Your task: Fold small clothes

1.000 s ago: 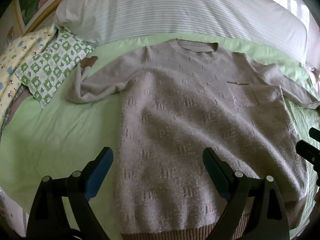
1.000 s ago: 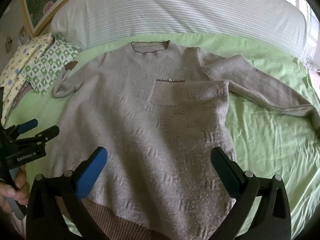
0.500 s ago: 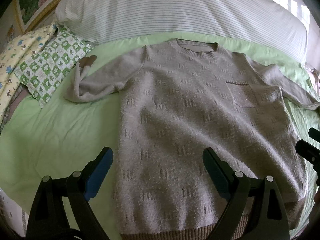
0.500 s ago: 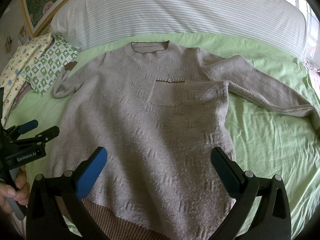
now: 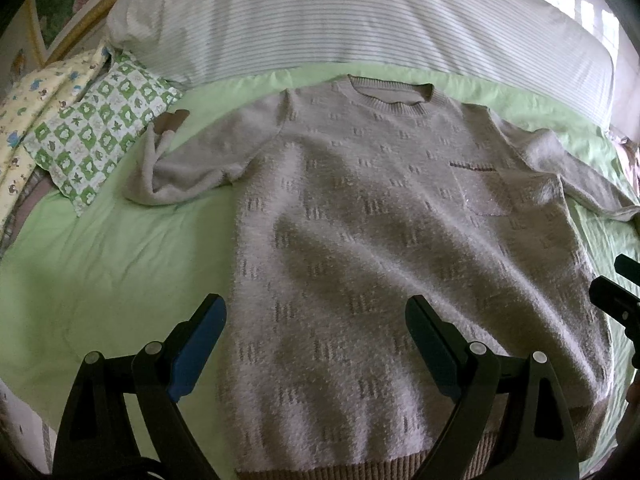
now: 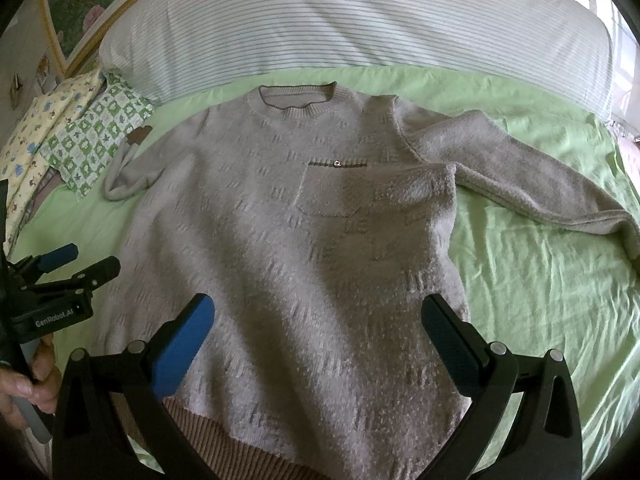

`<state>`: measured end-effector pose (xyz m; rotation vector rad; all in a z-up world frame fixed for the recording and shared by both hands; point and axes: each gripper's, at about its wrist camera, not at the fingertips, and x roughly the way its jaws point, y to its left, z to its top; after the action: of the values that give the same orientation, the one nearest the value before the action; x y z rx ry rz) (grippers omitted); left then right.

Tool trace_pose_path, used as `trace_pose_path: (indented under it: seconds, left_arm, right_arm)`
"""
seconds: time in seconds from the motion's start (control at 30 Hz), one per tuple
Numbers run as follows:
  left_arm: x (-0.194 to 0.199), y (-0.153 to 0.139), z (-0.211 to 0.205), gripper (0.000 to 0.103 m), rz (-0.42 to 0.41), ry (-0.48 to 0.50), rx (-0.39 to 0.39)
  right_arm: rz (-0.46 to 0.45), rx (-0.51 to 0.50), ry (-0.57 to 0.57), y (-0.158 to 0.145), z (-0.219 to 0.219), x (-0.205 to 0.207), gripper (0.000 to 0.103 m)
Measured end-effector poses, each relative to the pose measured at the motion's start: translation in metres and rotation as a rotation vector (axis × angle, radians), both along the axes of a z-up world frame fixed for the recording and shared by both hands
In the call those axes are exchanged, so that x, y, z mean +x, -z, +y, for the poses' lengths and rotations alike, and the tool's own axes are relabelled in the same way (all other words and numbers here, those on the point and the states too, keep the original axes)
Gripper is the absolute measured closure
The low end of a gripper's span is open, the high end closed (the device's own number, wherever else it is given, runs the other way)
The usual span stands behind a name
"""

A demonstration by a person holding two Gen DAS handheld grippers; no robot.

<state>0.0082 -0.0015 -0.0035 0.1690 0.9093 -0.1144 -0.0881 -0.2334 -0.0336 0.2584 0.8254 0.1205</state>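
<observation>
The gray sweater lies flat on the green bed, and the left gripper and right gripper are both spread wide apart above it.

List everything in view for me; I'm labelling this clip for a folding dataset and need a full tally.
sweater: 1, grey-beige with a chest pocket, spread flat face up on the bed sheet, sleeves out to each side
bed sheet: 1, light green, under the sweater
striped pillow: 1, white with thin stripes, beyond the collar
checked pillow: 1, green and white, far left
cartoon-print cloth: 1, yellow, left edge
left gripper: 1, black, fingers open over the hem
right gripper: 1, black, fingers open over the hem
</observation>
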Motion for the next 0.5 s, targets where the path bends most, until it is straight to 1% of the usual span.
trace_pose_path:
  seconds: [0.17, 0.4, 0.5]
  left_arm:
    - [0.002, 0.002, 0.001, 0.011, 0.022, 0.001, 0.004]
    - [0.01, 0.004, -0.001, 0.011, 0.022, 0.013, 0.019]
    - [0.015, 0.003, -0.001, 0.011, 0.025, 0.019, 0.003]
  right_arm:
    - [0.001, 0.005, 0.002, 0.0, -0.001, 0.001, 0.0]
    - [0.007, 0.014, 0.019, 0.001, -0.003, 0.007, 0.0]
    - [0.009, 0.021, 0.029, 0.002, -0.006, 0.009, 0.0]
